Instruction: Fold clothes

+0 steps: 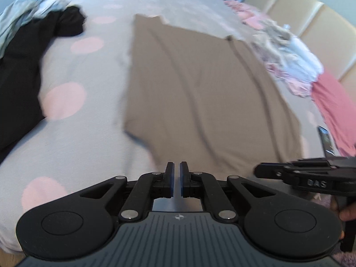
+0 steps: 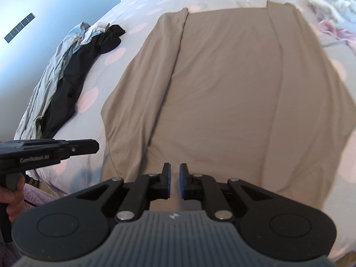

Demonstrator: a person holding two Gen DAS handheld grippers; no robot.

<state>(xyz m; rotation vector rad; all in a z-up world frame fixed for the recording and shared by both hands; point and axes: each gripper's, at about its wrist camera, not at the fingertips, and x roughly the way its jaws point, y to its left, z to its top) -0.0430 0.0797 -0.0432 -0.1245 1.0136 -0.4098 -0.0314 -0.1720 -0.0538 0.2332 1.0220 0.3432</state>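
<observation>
A tan garment (image 1: 200, 93) lies flat on the bed, its two long sides folded inward over the middle (image 2: 233, 93). My left gripper (image 1: 176, 169) hovers over the garment's near left corner, shut, with nothing between its pads. My right gripper (image 2: 175, 170) hangs above the garment's near edge with a narrow gap between its jaws and no cloth in it. Each gripper shows in the other's view: the right gripper (image 1: 258, 170) at the right, the left gripper (image 2: 93, 146) at the left.
The bed cover (image 1: 77, 144) is pale grey with pink dots. A black garment (image 2: 71, 77) and a grey one (image 2: 44, 82) lie along the left edge. A pile of mixed clothes (image 1: 289, 51), a red garment (image 1: 333, 106) and a phone (image 1: 326, 138) lie right, by the padded headboard (image 1: 311, 11).
</observation>
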